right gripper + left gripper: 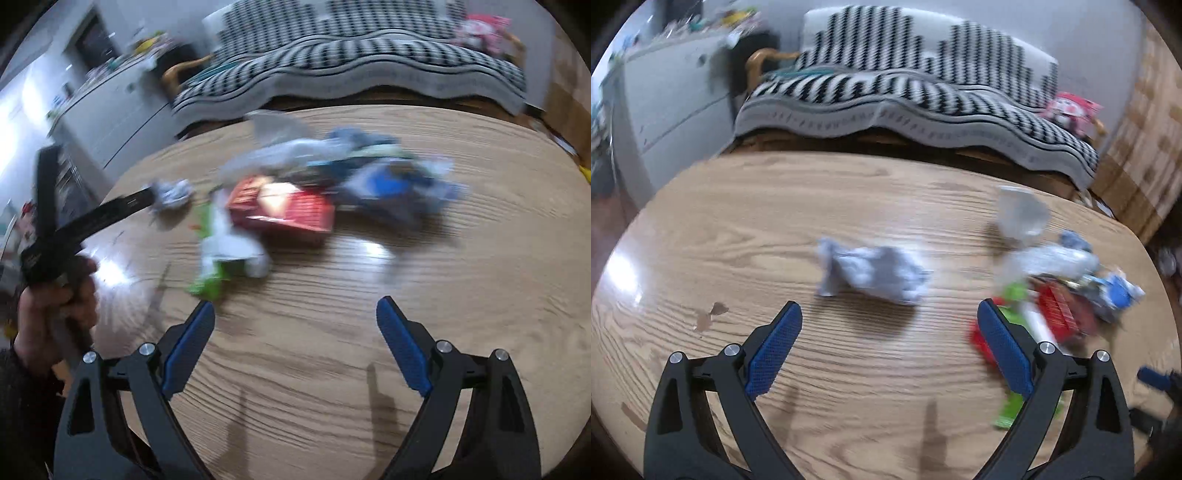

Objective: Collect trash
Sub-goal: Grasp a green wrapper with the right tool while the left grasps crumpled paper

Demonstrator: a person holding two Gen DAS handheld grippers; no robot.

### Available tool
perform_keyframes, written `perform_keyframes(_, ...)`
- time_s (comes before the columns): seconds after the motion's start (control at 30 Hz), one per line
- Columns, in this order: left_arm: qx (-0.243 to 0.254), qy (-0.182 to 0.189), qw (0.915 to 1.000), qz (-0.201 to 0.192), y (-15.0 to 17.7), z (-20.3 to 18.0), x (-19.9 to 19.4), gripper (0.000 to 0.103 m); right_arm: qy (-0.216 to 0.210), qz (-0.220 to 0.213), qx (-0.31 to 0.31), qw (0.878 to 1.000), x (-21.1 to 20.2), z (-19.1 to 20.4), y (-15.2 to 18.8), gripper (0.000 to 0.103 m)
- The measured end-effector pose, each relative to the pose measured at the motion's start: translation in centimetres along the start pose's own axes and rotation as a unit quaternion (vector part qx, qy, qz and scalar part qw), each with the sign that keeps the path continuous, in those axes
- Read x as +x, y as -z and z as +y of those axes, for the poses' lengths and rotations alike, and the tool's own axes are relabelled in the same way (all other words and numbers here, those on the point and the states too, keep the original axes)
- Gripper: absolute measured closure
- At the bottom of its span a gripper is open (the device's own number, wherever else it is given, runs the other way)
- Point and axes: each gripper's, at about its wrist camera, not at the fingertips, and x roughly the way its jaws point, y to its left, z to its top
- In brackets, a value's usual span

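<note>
Nearest in the left wrist view, the left gripper [889,321] hangs over the wooden bench [738,229] with its jaws spread wide and nothing between the blue pads [775,350]. Just beyond them, near the middle of the bench, lies a crumpled grey-white paper wad [873,275], apart from both fingers. To the right, partly behind the right-hand finger, a heap of trash [1067,288] sits on the bench: a green and white wrapper [1015,295] nearest, a red packet [1058,308] touching it, blue and white wrappers further right, and at the far side a clear plastic cup [1021,216], tilted; blur hides whether anything is in it. In the right wrist view, the right gripper [295,314] is likewise released, jaws wide and empty above bare wood. Beyond it the same heap spreads across the middle of the bench, green wrapper at the near left, red packet behind it, blue wrappers to the right. At the left edge a hand [55,306] grips the handle of the other gripper. Past the far edge of the bench stands a sofa with a black-and-white throw [923,96].
</note>
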Motion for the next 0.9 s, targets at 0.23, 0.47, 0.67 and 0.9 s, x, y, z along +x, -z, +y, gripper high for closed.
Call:
perform_keyframes(0.23,0.005,-0.007,0.9999,0.013,-1.2,1.6,4.0,0.01,-0.011,0.008,-0.042,0.999,3.9,4.1,-0.7,0.017)
perform_keyframes(0.47,0.006,-0.013,0.9996,0.025,-1.7,1.4,6.8,0.01,0.011,0.009,-0.056,0.998,6.6,4.7,-2.0,0.017)
perform_keyframes(0.67,0.024,-0.009,0.9993,0.026,-1.7,0.4,6.9,0.051,0.013,0.014,-0.06,0.998,7.3,4.7,-2.2,0.056)
perform_keyframes(0.9,0.022,0.008,0.9997,0.011,-1.7,-0.5,4.2,0.061,-0.015,-0.002,-0.07,0.997,4.2,5.5,-1.4,0.071)
